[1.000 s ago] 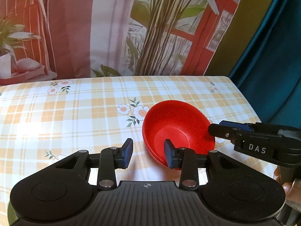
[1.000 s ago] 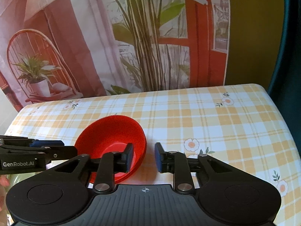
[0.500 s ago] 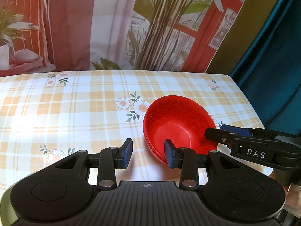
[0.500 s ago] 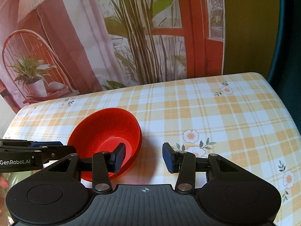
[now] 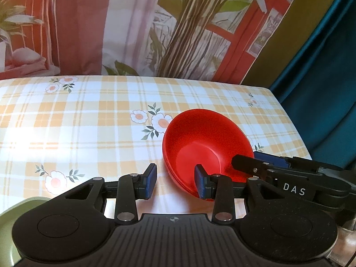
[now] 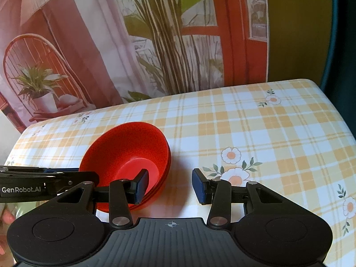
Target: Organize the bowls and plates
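A stack of red bowls (image 5: 207, 142) stands on the checked tablecloth, right of centre; it also shows in the right wrist view (image 6: 129, 155). My left gripper (image 5: 174, 183) is open and empty, its right finger in front of the bowls' near left rim. My right gripper (image 6: 169, 185) is open and empty, its left finger in front of the bowls' near right side. The right gripper's fingers (image 5: 255, 164) show in the left wrist view at the bowls' right rim. The left gripper's fingers (image 6: 73, 175) show in the right wrist view at the bowls' left rim.
A pale green plate's rim (image 5: 13, 209) shows at the bottom left of the left wrist view. The table (image 6: 267, 133) ends at a printed backdrop behind and a teal curtain (image 5: 322, 89) on the right.
My right gripper has opened wider. Both grippers have drawn back a little toward me from the bowls. The bowls stay put. The green plate rim has come into view.
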Tool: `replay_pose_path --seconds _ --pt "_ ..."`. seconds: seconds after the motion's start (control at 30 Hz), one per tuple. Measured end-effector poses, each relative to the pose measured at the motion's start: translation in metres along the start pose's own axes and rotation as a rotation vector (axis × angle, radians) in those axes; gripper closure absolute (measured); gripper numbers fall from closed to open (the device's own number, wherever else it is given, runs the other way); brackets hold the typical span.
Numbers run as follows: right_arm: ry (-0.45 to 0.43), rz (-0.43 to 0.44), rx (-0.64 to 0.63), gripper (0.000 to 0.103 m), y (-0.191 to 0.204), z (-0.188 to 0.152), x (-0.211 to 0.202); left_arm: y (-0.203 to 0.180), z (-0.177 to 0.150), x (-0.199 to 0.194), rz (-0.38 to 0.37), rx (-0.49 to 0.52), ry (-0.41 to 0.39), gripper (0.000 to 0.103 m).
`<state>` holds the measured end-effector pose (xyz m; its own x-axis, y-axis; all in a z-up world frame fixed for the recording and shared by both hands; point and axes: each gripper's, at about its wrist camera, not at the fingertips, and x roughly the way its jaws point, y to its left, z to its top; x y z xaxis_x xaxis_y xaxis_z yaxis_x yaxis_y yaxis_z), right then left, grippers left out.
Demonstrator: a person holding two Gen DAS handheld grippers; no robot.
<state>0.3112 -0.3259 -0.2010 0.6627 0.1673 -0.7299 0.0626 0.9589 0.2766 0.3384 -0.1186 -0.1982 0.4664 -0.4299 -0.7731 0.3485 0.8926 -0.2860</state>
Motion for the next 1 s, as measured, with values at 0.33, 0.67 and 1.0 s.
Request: replay_pose_path --seconds 0.33,0.67,1.0 --pt "0.015 0.019 -0.002 0.067 0.004 -0.001 0.008 0.001 -0.001 0.007 -0.012 -0.005 0.015 0.065" --pt "0.019 0.032 -0.009 0.072 0.005 -0.003 0.012 0.001 -0.001 0.013 -0.019 -0.005 0.027 0.065" --pt "0.008 0.031 -0.027 0.082 0.010 -0.004 0.012 -0.001 -0.002 0.014 -0.018 0.002 0.011 0.076"
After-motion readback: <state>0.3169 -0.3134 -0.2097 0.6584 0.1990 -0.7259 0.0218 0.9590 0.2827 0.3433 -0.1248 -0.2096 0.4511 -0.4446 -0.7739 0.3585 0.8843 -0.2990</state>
